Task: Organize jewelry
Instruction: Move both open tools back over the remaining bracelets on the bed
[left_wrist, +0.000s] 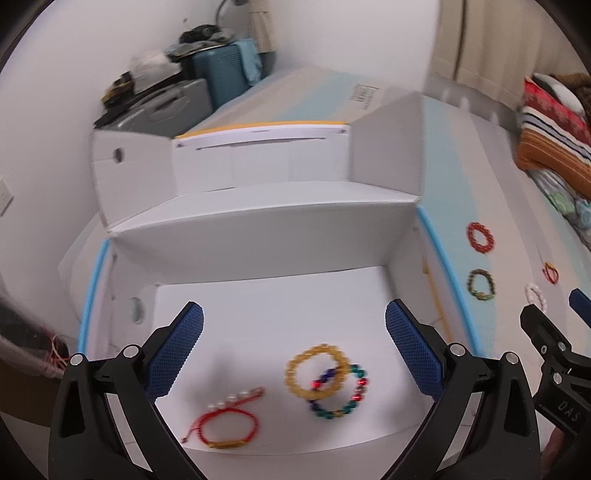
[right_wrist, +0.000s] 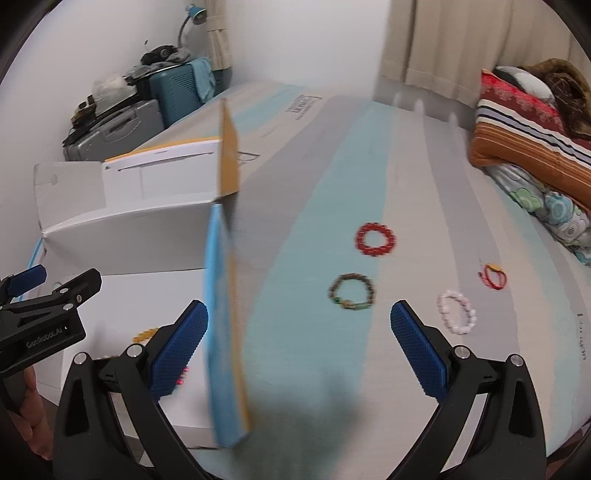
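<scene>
Left gripper (left_wrist: 294, 347) hanging spread, empty, over box (left_wrist: 258, 236); three bracelets (left_wrist: 325, 380) lying inside. Right gripper (right_wrist: 299, 345) gaping beside box; four bracelets (right_wrist: 351, 291) waiting outside. Roughly halfway.

We see three bracelets (left_wrist: 317, 380) in the open box (left_wrist: 258, 236), four more bracelets (right_wrist: 375, 239) on the bed (right_wrist: 424, 177) right of it, suitcases (right_wrist: 125, 122) behind.

Matt white cardboard box (left_wrist: 258, 236), glossy beaded bracelets (left_wrist: 317, 374), textured blue fingers (left_wrist: 175, 354).
</scene>
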